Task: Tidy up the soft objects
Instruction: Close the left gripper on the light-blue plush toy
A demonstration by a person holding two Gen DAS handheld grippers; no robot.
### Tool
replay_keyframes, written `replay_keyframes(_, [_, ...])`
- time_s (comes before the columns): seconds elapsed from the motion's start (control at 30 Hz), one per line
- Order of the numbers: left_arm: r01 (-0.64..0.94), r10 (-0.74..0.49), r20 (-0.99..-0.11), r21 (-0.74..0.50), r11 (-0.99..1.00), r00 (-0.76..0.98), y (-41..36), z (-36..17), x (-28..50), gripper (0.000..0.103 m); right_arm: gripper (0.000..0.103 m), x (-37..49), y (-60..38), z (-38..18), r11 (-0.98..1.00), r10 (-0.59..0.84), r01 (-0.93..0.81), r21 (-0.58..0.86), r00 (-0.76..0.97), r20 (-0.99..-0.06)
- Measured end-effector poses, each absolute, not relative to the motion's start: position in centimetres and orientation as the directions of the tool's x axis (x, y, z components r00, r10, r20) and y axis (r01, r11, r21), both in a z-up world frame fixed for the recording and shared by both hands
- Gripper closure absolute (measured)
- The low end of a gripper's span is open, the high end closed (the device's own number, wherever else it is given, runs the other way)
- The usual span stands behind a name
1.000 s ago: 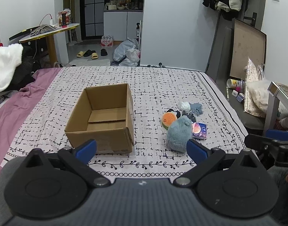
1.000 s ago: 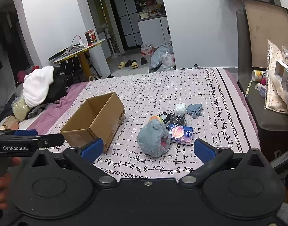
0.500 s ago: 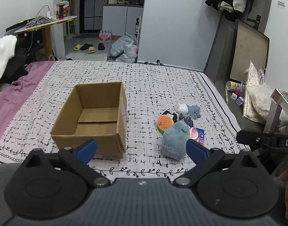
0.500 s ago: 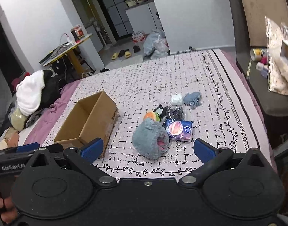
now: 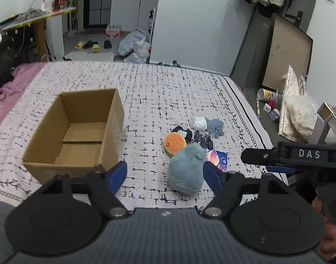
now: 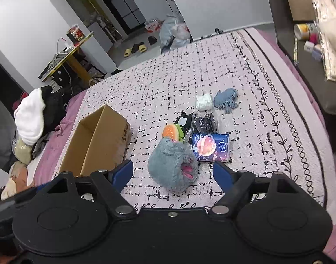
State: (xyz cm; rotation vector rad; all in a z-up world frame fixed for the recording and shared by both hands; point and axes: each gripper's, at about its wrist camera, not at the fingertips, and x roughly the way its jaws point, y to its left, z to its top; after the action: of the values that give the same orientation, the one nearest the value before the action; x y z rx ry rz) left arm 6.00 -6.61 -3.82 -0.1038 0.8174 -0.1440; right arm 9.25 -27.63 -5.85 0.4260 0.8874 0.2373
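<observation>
Two handheld grippers hover above the near edge of a bed spread with a black-patterned quilt (image 6: 245, 70), both released and empty. The right gripper (image 6: 172, 174) has its blue fingers spread wide, framing a fuzzy blue-grey plush slipper (image 6: 172, 167) that lies just ahead of it, pink lining showing. The left gripper (image 5: 165, 174), jaws equally parted, looks between the slipper and an open cardboard box (image 5: 75, 132), which stands empty to the left.

Beyond the slipper lie a burger-shaped plush (image 6: 172, 132) touching it, a glossy blue packet (image 6: 210, 147) just beside it, then a bagged dark bundle (image 6: 203, 122), a white rolled cloth (image 6: 203, 102) and a blue knitted piece (image 6: 226, 98) farthest out.

The items sit crowded together, so a wide grab at the slipper could drag the burger plush or snag the packet along. The slipper looks plump and yielding; a shallow pinch on its fur may well slip on the way to the box.
</observation>
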Motion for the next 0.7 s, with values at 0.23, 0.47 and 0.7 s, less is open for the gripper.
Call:
replay_keyframes(0.23, [0.098,-0.179,-0.763,-0.151,0.984,0.621,-8.3,-6.6,8.3,0.031,0.024,10.8,-28.5,-8.4,0.849,0.416,0.01,0.529,0.606,-0.678])
replay_keyframes(0.47, [0.073,-0.165,-0.813,-0.149,0.986,0.559,-9.6,-9.9,10.2,0.033,0.025,12.2,-29.8,-10.8,0.786,0.472,0.063,0.615,0.581,-0.663])
replay_keyframes(0.7, [0.046,-0.146,-0.832,-0.144,0.989,0.535,-10.8,-11.9,11.5,0.034,0.041,13.5,-30.9,-13.4,0.771,0.472,0.129,0.624,0.542,-0.695])
